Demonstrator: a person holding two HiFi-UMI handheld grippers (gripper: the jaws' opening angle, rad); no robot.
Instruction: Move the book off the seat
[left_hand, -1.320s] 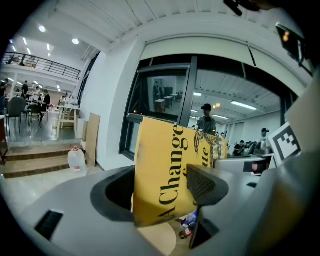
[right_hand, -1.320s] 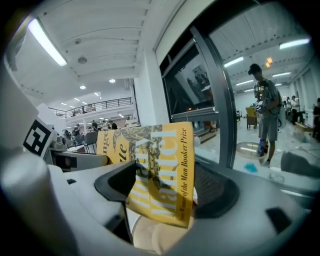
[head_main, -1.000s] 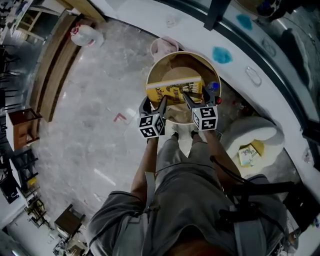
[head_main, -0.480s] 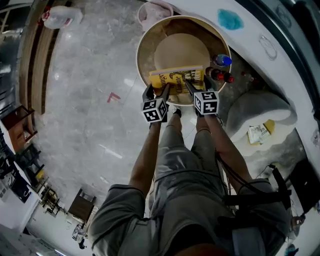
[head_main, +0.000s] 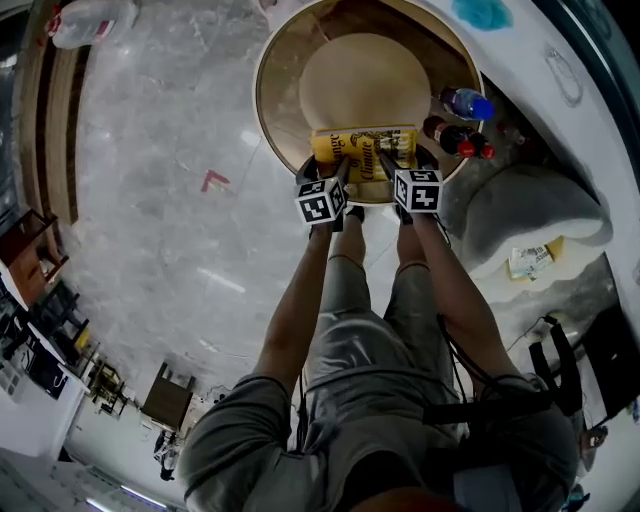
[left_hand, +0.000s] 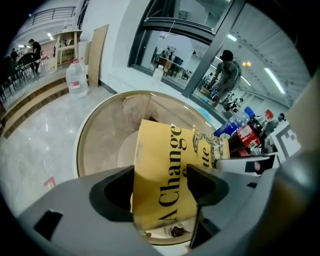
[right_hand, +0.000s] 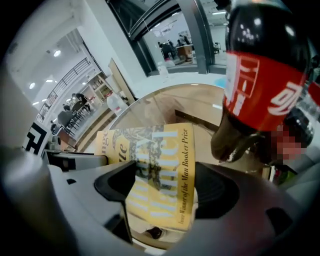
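My left gripper (head_main: 338, 172) and right gripper (head_main: 388, 165) are both clamped on the near edge of the yellow book (head_main: 365, 152) — the grasp is done. The book is at upper centre of the head view, over the round seat's (head_main: 365, 85) front rim — carrying it clear remains.

Grey T-shirt (head_main: 250, 440), grey shorts (head_main: 365, 340), black harness straps (head_main: 480, 405)
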